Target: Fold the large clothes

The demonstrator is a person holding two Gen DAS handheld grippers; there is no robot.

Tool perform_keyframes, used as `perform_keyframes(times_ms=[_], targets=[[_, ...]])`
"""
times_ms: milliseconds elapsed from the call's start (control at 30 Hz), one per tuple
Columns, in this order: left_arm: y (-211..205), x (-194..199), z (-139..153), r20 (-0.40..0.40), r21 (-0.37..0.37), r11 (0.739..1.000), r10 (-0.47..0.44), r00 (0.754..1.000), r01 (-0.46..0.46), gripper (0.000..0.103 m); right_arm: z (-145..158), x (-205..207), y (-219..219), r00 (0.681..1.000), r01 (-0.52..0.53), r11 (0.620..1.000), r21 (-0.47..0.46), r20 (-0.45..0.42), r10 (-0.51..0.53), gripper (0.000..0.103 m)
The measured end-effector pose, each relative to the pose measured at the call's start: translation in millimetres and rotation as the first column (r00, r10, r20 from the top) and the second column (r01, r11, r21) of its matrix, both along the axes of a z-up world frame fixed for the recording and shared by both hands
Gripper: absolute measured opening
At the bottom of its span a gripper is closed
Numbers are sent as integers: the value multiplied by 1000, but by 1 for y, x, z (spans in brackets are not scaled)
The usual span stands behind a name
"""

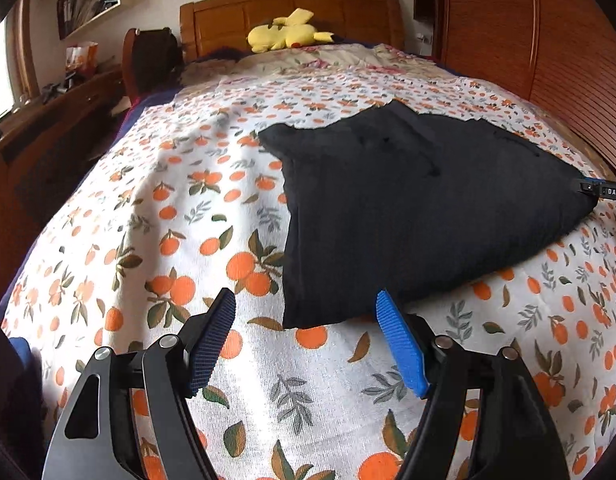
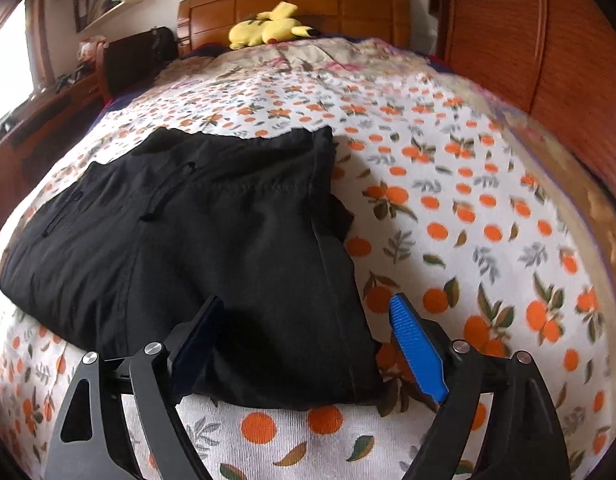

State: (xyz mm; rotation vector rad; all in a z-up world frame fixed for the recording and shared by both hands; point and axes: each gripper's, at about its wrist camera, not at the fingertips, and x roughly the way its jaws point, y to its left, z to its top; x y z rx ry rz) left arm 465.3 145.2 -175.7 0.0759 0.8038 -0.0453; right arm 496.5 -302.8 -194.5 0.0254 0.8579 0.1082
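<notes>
A black garment (image 1: 407,200) lies folded flat on the orange-print bedspread (image 1: 168,240). My left gripper (image 1: 306,304) is open and empty, just short of the garment's near left corner. In the right wrist view the same garment (image 2: 212,232) fills the left middle. My right gripper (image 2: 308,312) is open, its blue fingers (image 2: 415,344) straddling the garment's near right corner without closing on it. The right gripper's tip also shows at the far right edge of the left wrist view (image 1: 605,191).
A yellow plush toy (image 1: 286,32) lies by the wooden headboard (image 1: 292,8). A wooden wardrobe (image 1: 527,28) stands on the right of the bed, a wooden desk (image 1: 48,120) with clutter on the left. A floral quilt (image 2: 308,56) is bunched near the pillows.
</notes>
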Motion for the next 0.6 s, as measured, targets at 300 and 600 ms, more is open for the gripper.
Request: perform_keyframes(times_ms=[300, 600], targets=[[9, 24, -16, -60, -71, 997, 20, 998, -24, 75, -20, 10, -11, 996, 34, 995, 98, -88, -25, 87], [17, 50, -23, -126, -197, 980, 16, 992, -41, 75, -30, 20, -14, 989, -1, 975, 221, -143, 33, 72]])
